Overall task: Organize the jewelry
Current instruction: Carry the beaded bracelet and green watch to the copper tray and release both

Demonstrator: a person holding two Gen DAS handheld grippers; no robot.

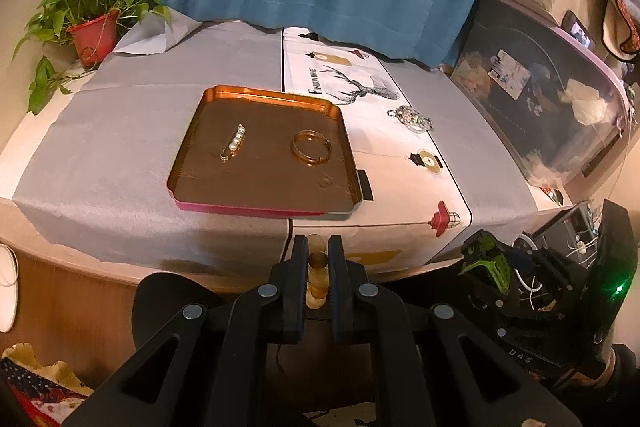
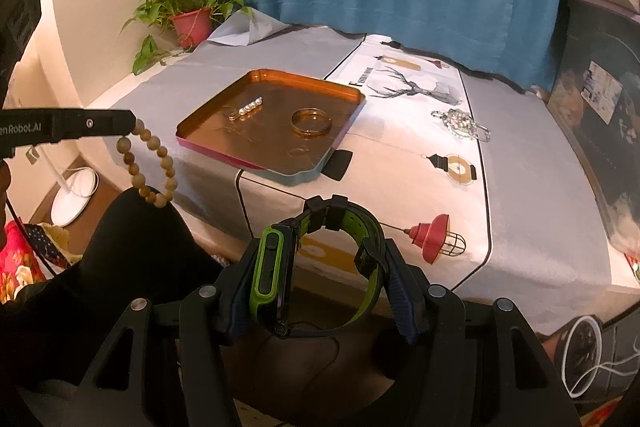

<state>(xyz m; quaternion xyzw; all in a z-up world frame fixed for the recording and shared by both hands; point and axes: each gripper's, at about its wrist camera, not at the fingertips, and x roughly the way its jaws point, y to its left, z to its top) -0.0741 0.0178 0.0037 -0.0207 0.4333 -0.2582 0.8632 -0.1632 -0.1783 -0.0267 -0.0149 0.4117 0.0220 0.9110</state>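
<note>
in the left wrist view the left gripper [image 1: 318, 259] is pinching a bead bracelet [image 1: 318, 281] hanging off the table's near edge, bound, i judge, for the tray [image 1: 192, 163]; in the right wrist view the right gripper [image 2: 320, 267] is clamping a green watch [image 2: 272, 267] on edge, its long axis pointing trayward.

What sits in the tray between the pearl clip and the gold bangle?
Nothing: the tray floor is bare between the pearl clip and gold bangle, in both wrist views.
</note>
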